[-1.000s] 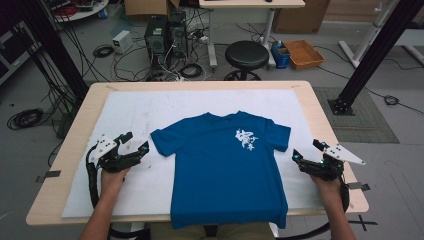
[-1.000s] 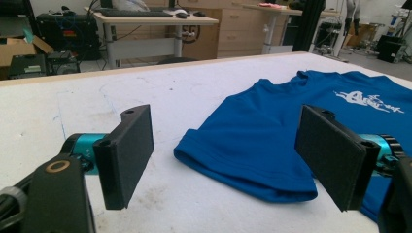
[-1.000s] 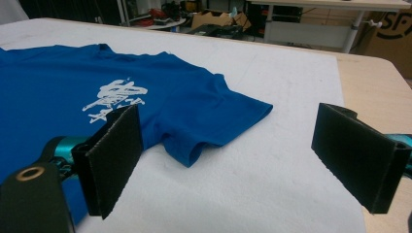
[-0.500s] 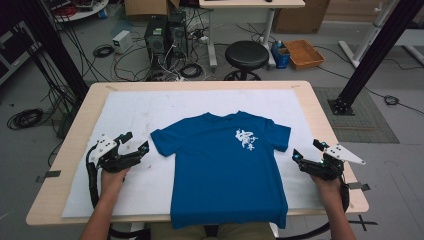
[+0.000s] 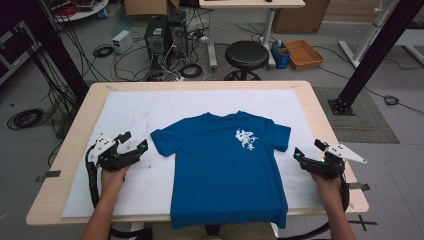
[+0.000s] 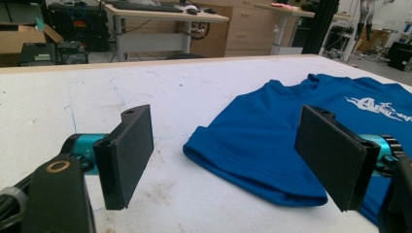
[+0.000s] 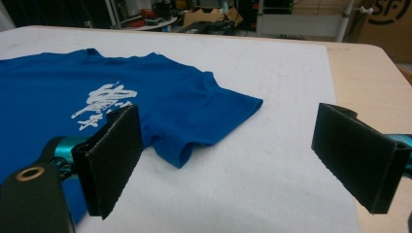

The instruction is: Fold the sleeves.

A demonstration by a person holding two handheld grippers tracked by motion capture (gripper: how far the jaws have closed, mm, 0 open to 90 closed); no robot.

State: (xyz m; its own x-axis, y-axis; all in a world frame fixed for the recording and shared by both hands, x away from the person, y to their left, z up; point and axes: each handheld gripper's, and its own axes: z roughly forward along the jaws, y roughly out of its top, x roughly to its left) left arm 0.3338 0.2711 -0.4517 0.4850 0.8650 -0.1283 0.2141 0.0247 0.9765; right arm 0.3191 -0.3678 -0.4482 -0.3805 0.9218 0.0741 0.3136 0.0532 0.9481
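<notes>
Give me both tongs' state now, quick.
Left tongs: open, empty, beside the blue T-shirt sleeve.
Right tongs: open, empty, beside the other sleeve.

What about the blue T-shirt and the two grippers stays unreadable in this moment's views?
- T-shirt hem: high view, it hangs past the table's near edge.
- White print: too small to read in the high view; cut off by the frame edge in the left gripper view.
- Far sleeve: left gripper view, blurred.
- Left gripper, right gripper: fingers wide apart, holding nothing.

Wooden surface under a white sheet

A blue T-shirt lies flat on the sheet, its hem hanging over the near edge.
</notes>
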